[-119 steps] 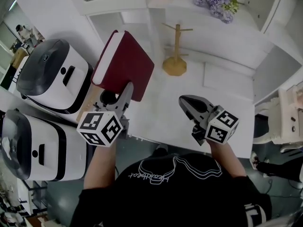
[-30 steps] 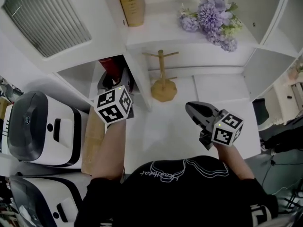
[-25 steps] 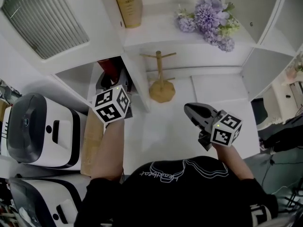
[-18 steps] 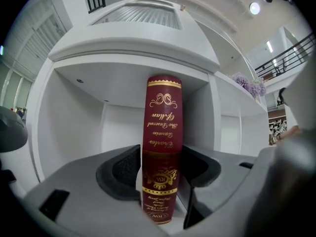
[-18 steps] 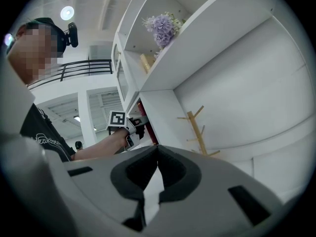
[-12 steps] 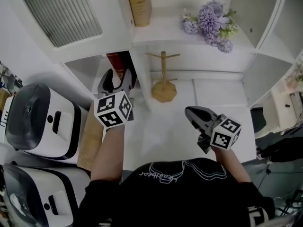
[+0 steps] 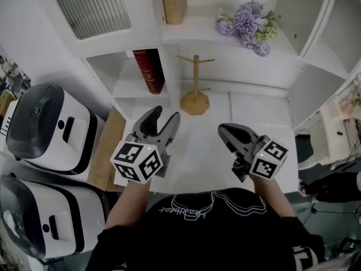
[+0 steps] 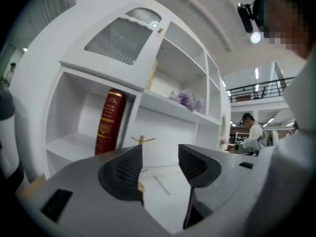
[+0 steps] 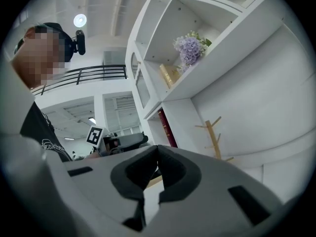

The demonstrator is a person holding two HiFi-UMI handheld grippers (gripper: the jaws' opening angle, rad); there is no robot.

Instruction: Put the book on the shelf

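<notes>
Standing on shelf [image 7: 131, 89] now, book [image 7: 149, 71] released

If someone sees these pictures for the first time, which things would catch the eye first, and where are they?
The dark red book stands upright in the lower left shelf compartment, vivid against all the white. Up to the right, purple flowers sit on the higher shelf. In front, the left gripper holds nothing: its jaws stand apart, just closing a little, clear of the book.
</notes>
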